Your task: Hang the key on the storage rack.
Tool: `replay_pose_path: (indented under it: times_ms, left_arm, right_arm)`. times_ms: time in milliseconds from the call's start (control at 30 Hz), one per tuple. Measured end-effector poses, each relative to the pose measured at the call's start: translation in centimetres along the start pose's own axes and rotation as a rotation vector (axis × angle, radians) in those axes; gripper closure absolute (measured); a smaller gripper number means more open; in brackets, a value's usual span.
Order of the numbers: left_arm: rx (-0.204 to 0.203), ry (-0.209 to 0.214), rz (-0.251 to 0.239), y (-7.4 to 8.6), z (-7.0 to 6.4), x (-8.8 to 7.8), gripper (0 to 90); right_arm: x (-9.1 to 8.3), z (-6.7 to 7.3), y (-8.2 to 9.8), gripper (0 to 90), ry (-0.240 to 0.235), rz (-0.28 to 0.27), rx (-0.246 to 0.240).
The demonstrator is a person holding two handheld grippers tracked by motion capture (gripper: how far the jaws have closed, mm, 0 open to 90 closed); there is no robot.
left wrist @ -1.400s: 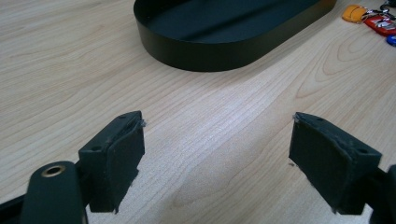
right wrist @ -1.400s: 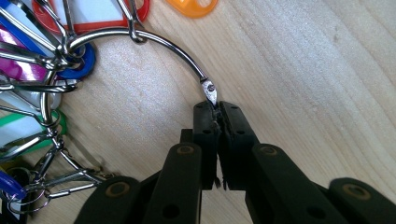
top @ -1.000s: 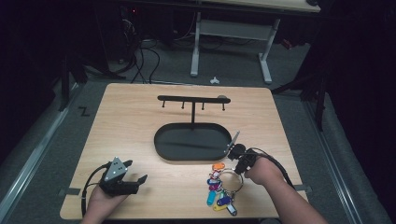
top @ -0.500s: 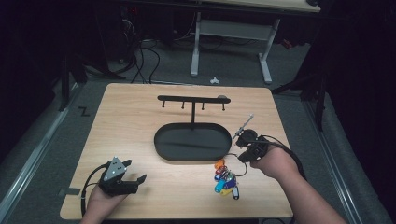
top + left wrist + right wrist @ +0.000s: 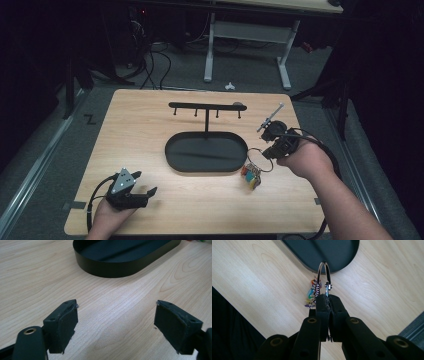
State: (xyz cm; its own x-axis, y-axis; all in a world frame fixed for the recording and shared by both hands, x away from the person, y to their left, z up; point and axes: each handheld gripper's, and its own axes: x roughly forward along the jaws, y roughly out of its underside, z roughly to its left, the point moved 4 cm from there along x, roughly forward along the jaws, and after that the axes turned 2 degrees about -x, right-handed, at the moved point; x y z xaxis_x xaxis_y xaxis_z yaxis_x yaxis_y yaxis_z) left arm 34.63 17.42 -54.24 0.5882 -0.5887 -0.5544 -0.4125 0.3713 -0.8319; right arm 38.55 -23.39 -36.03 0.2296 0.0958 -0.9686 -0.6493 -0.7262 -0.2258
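Observation:
A metal key ring (image 5: 259,160) with several coloured tags (image 5: 251,176) hangs from my right gripper (image 5: 267,150), just right of the black oval tray (image 5: 172,151). In the right gripper view the jaws are shut on the ring (image 5: 324,277), and the tags (image 5: 312,295) dangle below it over the wood. A black hook stand (image 5: 206,106) rises from the tray's back edge. My left gripper (image 5: 148,192) rests on the table at the front left, open, with nothing between its jaws (image 5: 115,322); the tray (image 5: 107,267) lies ahead of it.
The wooden table (image 5: 140,130) has bare surface at the left and front. A dark floor with cables and a white desk frame (image 5: 247,37) lies beyond the far edge. A cable trails from the right gripper around the person's wrist.
My right gripper has lifted the key ring off the table and carried it up and away from the front edge, towards the tray's right end. The left gripper has stayed put.

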Motion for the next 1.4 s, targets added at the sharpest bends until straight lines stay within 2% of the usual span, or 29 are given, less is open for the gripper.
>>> replay_pose_path:
  times_ms: [333,467,900,1233,1367,1400]
  left_arm:
    - [0.003,0.004,0.002,0.0,-0.2,0.1,19.8]
    - [0.009,0.002,0.004,0.0,-0.3,0.1,19.8]
    - [-0.001,0.006,-0.004,0.0,-0.2,0.0,19.7]
    - [0.005,0.009,-0.008,-0.1,-0.2,0.0,19.6]
    - [0.000,0.011,-0.010,-0.1,-0.2,-0.1,19.6]
    - [0.002,0.011,-0.008,0.0,-0.2,-0.1,19.6]
  right_arm:
    - [-2.7,-0.6,-1.1,87.7,0.001,-0.027,0.024]
    - [-3.3,-0.9,-1.6,87.7,0.004,-0.035,0.015]
    - [-3.2,-1.1,-2.9,87.7,-0.011,-0.024,0.012]
    - [-3.2,-1.6,-4.5,87.7,-0.019,-0.046,0.005]
    - [-3.1,-2.0,-5.3,87.7,-0.021,-0.059,0.013]
    - [-3.1,-2.1,-5.7,87.7,-0.028,-0.062,0.028]
